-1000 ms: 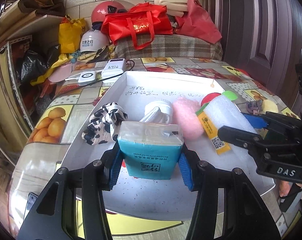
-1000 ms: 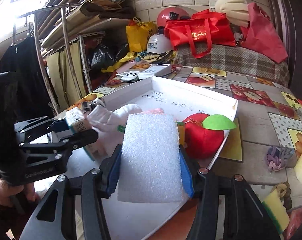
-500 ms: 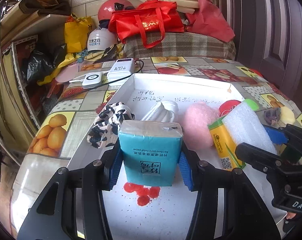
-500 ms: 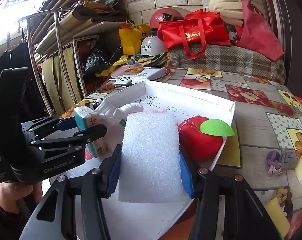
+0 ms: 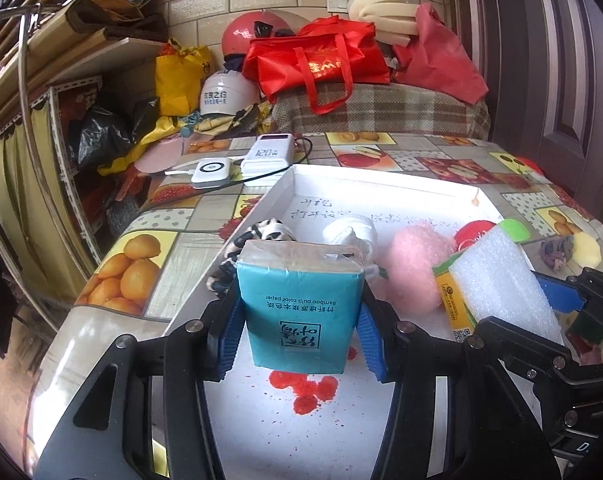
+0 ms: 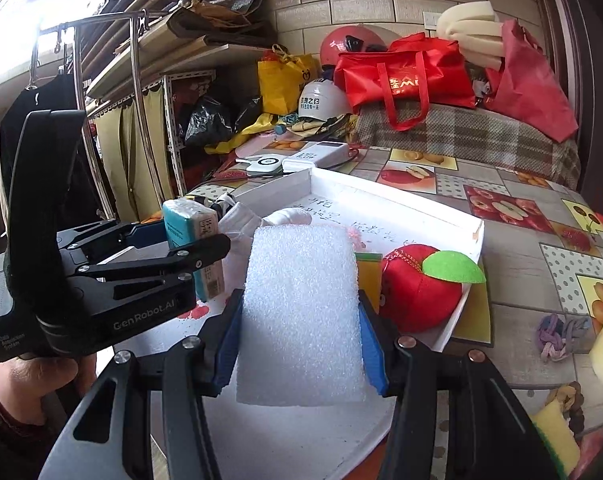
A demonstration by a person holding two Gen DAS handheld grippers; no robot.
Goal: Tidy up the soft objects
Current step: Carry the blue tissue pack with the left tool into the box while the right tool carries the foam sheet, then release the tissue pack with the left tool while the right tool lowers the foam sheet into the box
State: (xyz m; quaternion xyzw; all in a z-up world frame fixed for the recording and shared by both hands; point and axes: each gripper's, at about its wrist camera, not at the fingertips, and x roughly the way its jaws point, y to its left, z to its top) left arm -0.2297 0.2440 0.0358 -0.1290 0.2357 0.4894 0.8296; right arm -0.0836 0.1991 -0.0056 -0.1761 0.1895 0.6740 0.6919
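Two grippers: both loaded above a white tray (image 5: 385, 184) on the table.
Left gripper (image 5: 301, 330): clamped on teal tissue pack (image 5: 299, 312).
Right gripper (image 6: 299, 340): pads squeezing white foam block (image 6: 301, 312); red plush apple (image 6: 419, 292) at 3 o'clock, inside the tray.

Both wrist views look closely down onto one white tray (image 5: 381, 184), side by side.

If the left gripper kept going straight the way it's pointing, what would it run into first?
Probably the white rolled cloth lying in the white tray, just beyond the tissue pack that the left gripper holds; depth is uncertain.
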